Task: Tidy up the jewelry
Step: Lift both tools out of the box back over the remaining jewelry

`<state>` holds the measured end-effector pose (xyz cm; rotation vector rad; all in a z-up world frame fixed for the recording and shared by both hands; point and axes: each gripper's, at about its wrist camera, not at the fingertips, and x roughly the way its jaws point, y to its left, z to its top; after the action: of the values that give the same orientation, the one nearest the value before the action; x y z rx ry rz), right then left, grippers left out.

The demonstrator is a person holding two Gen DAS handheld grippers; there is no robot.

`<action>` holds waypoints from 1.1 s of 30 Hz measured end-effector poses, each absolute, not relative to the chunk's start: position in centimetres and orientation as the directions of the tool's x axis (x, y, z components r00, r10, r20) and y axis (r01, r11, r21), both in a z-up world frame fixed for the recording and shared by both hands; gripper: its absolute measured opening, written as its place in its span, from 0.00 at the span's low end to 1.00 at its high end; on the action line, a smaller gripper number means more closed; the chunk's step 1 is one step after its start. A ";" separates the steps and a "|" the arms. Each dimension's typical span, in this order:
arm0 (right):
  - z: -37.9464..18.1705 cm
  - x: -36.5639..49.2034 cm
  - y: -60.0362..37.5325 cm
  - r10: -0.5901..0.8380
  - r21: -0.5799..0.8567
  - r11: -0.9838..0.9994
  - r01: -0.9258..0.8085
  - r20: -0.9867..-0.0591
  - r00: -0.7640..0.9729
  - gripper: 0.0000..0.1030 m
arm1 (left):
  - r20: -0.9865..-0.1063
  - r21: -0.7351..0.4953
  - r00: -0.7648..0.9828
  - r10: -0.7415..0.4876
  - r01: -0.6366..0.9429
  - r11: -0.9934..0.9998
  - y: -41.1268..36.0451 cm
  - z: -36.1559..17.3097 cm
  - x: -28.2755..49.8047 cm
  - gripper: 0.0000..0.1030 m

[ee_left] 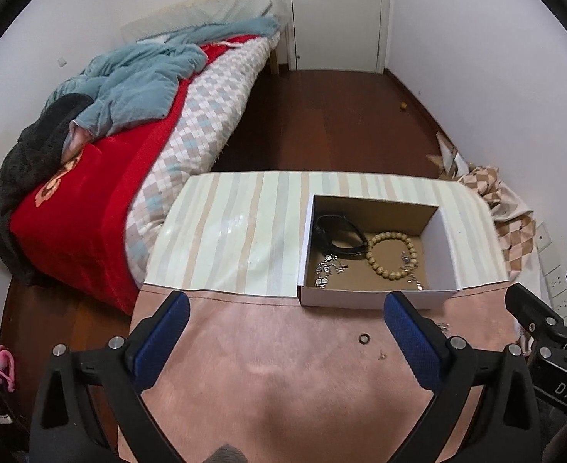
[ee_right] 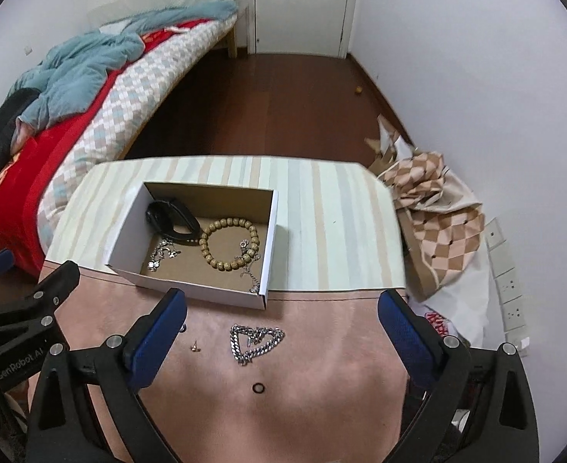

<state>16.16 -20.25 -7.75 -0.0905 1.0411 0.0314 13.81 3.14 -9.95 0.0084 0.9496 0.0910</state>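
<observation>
Both grippers hover low over the near, pink part of the table, aimed forward toward the box. Left gripper [ee_left: 285,308]: blue pads spread wide, nothing between them; right fingertip overlaps the box's near wall in view. Right gripper [ee_right: 282,305]: fingers likewise released wide, empty, its left pad [ee_right: 160,332] just beside the box's near wall in view. Each gripper's black frame shows at the edge of the other's view. White cardboard box [ee_right: 191,283] sits open-topped, straddling the seam where the pink mat [ee_right: 322,405] meets the striped cloth [ee_right: 341,212]; long axis runs left-right, slightly skewed in the right wrist view. Inside: black band [ee_right: 171,220] at back left, wooden bead bracelet [ee_right: 227,243] lying flat as a ring in the middle, small silver charm chain [ee_right: 160,254] front left, another thin silver piece [ee_right: 250,274] along the right wall. Outside, on the mat: silver curb chain [ee_right: 254,341] bunched in a rough triangle, widest side toward the box; tiny earring stud [ee_right: 194,346] to its left; small dark ring [ee_right: 258,387] nearer the camera, lying flat. Loose pieces are apart from one another, with bare mat around them. Table's right edge drops to checkered fabric [ee_right: 437,208]; bed [ee_left: 90,212] close on the left.
</observation>
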 end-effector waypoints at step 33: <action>-14.1 10.1 -25.1 0.100 0.103 0.995 -0.016 -0.892 0.441 0.79 | -0.859 0.133 0.475 0.194 -0.159 0.978 2.3 -16.5 10.0 1.00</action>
<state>10.15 -25.05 -14.09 0.0837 1.1122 0.0717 10.01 2.27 -16.50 0.0364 1.0545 0.2159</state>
